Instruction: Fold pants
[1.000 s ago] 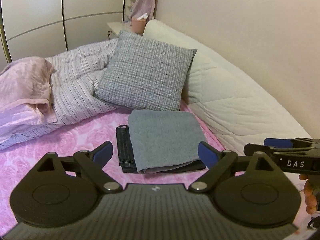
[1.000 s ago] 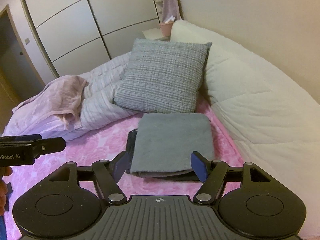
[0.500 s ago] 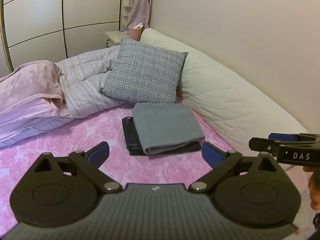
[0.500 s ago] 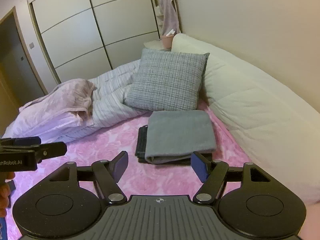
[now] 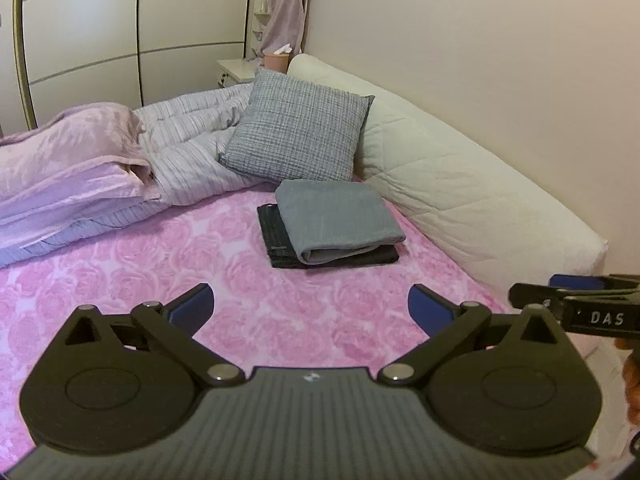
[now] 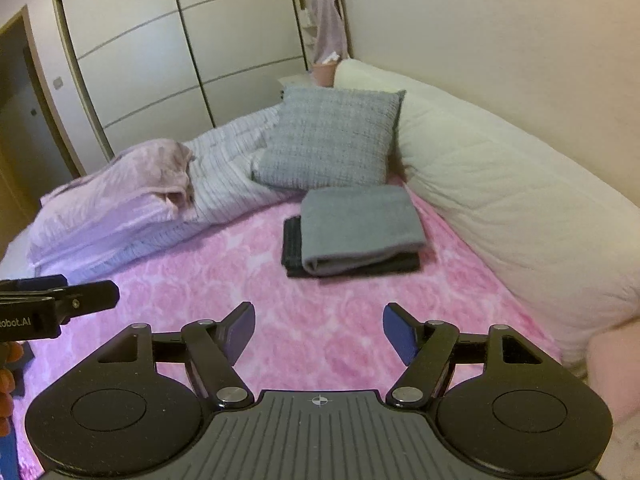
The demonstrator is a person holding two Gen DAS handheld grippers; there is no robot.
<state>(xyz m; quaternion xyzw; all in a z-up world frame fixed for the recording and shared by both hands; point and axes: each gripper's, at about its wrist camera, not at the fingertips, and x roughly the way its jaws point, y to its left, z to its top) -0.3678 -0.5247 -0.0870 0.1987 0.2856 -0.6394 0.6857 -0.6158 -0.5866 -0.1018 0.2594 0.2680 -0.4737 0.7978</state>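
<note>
Folded grey pants (image 5: 336, 220) (image 6: 358, 226) lie on top of a folded dark pair (image 5: 276, 236) (image 6: 292, 246), stacked on the pink rose-patterned bedspread (image 5: 160, 272) (image 6: 224, 276) in front of a grey cushion. My left gripper (image 5: 310, 306) is open and empty, well short of the stack. Open and empty too, my right gripper (image 6: 319, 330) hovers over the bedspread, apart from the stack. Each gripper's side shows at the edge of the other's view.
A grey checked cushion (image 5: 298, 140) leans behind the stack. A long cream quilted bolster (image 5: 472, 196) runs along the wall on the right. Striped and pink bedding (image 5: 80, 168) is heaped at the left. White wardrobe doors (image 6: 172, 52) stand behind.
Both grippers have pulled back and risen from the folded stack, which now looks smaller and farther. Both stay open; the stack has not moved.
</note>
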